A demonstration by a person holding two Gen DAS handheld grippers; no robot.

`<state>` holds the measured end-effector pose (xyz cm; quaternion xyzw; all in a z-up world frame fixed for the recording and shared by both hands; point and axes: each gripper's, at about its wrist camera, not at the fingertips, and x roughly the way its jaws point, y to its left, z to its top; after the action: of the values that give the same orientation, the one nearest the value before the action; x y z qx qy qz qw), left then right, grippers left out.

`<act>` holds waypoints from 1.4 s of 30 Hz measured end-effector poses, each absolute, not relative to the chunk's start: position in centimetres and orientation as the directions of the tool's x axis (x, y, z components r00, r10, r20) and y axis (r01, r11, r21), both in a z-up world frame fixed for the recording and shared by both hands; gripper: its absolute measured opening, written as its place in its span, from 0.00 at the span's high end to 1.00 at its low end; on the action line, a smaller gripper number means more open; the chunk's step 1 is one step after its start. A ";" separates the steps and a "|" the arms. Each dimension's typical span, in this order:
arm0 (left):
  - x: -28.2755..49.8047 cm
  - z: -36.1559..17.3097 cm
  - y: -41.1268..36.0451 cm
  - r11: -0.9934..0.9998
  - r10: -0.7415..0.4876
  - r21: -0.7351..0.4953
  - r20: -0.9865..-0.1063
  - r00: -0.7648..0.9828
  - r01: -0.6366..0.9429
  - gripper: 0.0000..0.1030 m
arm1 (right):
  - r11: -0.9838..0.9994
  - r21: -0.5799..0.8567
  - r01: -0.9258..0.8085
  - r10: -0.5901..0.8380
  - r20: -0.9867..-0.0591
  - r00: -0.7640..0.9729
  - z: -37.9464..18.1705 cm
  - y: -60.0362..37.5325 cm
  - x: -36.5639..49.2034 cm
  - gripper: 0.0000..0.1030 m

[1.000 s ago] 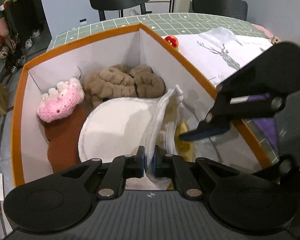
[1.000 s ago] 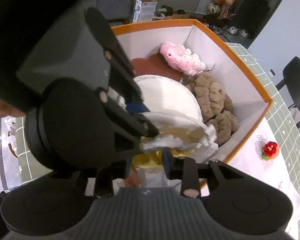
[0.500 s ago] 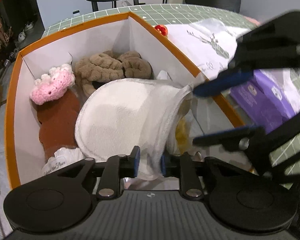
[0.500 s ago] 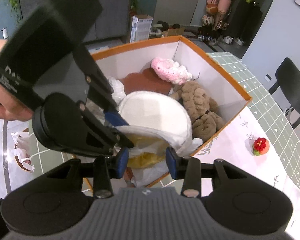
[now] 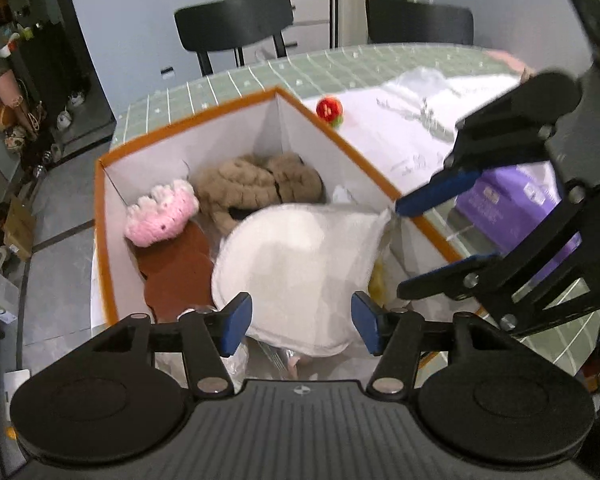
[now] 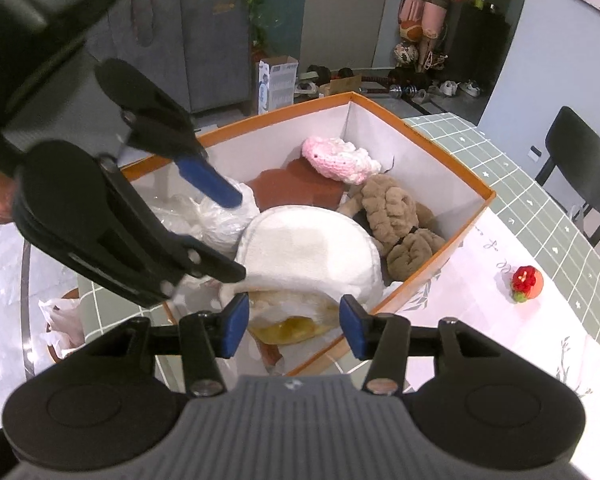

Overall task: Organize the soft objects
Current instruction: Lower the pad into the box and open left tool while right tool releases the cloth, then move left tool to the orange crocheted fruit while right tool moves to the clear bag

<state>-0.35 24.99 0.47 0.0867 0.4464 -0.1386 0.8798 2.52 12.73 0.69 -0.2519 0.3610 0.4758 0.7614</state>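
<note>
The box (image 5: 112,236) stands on the table (image 5: 300,72). Inside it, the round cushion (image 5: 300,264) lies nearest to the camera, the crochet hat (image 5: 162,218) at its left (on a flat pad (image 5: 176,268)), the plush toy (image 5: 256,184) behind. A small ball (image 5: 329,109) lies outside, beyond the far corner.

One orange-rimmed box (image 5: 380,178) holds the soft things. Inside it lie one white round cushion (image 5: 300,264), one pink crocheted piece (image 5: 162,220) towards the box's far corner, one brown fuzzy plush (image 5: 256,184) beside the pink piece, and one rust-brown flat cloth (image 5: 176,268) under the pink piece. Outside the box, one small red toy (image 5: 329,110) sits just beyond its far wall, and one purple packet (image 5: 512,196) lies off its side. Two black chairs (image 5: 236,28) stand beyond the box.
</note>
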 end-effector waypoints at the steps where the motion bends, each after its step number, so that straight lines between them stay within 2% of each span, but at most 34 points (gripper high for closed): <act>1: -0.4 0.7 25.3 0.950 -0.172 0.019 -0.802 0.572 0.312 0.35 | 0.424 -0.039 -0.905 0.543 -0.789 0.288 0.6 12.8 2.5 0.51; 8: -2.3 1.6 27.4 0.973 -0.198 -0.065 -0.728 0.656 0.221 0.31 | 0.457 -0.001 -0.889 0.579 -0.758 0.299 0.9 12.0 1.9 0.45; 13: -3.2 1.4 27.0 0.974 -0.221 -0.115 -0.689 0.690 0.196 0.30 | 0.482 0.020 -0.876 0.604 -0.732 0.316 1.3 9.7 1.2 0.37; 17: -3.5 0.8 25.9 0.973 -0.229 -0.145 -0.674 0.702 0.178 0.29 | 0.508 0.045 -0.860 0.629 -0.702 0.334 1.8 7.1 0.6 0.35; 28: -3.5 0.8 19.3 0.954 -0.253 -0.058 -0.680 0.688 0.293 0.28 | 0.610 0.052 -0.791 0.577 -0.714 0.397 1.4 -1.3 0.4 0.33; 34: -1.3 0.7 16.1 0.937 -0.287 -0.056 -0.689 0.666 0.346 0.27 | 0.664 0.053 -0.746 0.550 -0.711 0.438 1.6 -5.4 0.7 0.31; 36: -0.3 0.6 14.7 0.934 -0.278 -0.039 -0.703 0.655 0.355 0.27 | 0.679 0.053 -0.732 0.544 -0.706 0.453 1.7 -6.5 1.0 0.27; 42: 2.4 0.6 11.3 0.910 -0.268 0.033 -0.716 0.645 0.414 0.25 | 0.739 0.080 -0.669 0.528 -0.684 0.502 1.7 -9.5 3.0 0.26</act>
<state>2.43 11.28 0.57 0.0971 0.3767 -0.1891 0.9016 3.02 -9.53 1.67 -0.0981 0.3578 0.3477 0.8611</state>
